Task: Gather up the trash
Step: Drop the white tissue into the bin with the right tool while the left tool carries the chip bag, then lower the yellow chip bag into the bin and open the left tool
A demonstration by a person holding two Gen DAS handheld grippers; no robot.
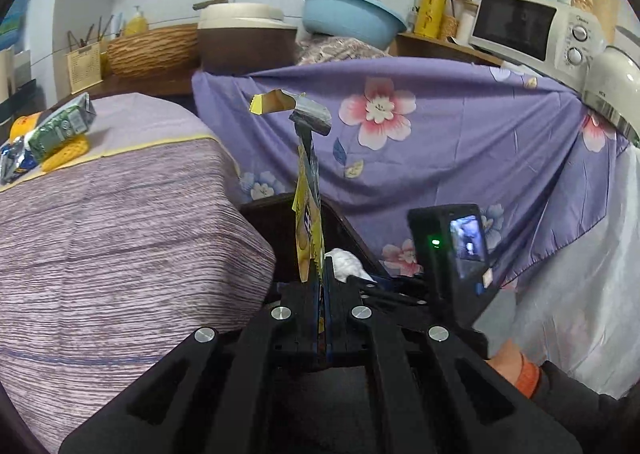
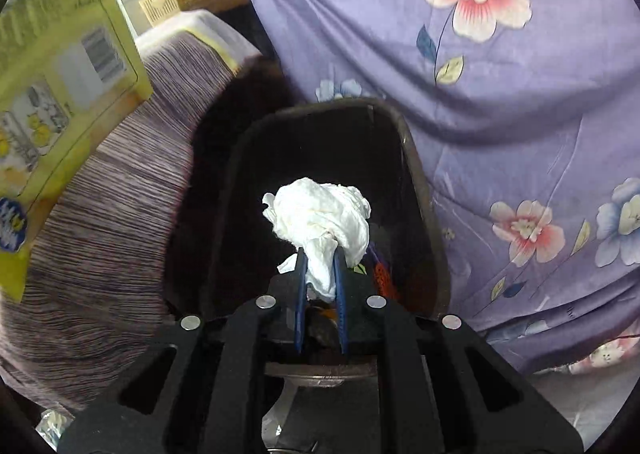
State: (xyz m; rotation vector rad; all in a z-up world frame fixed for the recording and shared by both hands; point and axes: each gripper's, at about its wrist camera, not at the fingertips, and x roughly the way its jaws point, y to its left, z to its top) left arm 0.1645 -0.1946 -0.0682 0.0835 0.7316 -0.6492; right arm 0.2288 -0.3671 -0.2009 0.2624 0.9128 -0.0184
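The right gripper (image 2: 320, 254) has its blue pads clamped on the tail of a crumpled white tissue (image 2: 320, 210), whose bunched head fans out past the fingertips. It looks feather-light and soft; pinching the twisted neck, as here, seems the sure place, since loose folds would likely tear or slip. The tissue hangs right over the mouth of the dark bin (image 2: 416, 174), so I'd judge it ready to drop.

The left gripper (image 1: 320, 274) is pressed together on the lower edge of a yellow snack wrapper (image 1: 307, 222), which stands up edge-on with a silvery torn top. Thin, crackly and slick, I'd guess; a grip well in from the edge looks safest.

Inside the bin something orange and dark shows near the right fingers; more I cannot make out. On the striped cloth (image 1: 120, 222) to the far left lie a green carton (image 1: 60, 130) and a blue wrapper (image 1: 12, 162).
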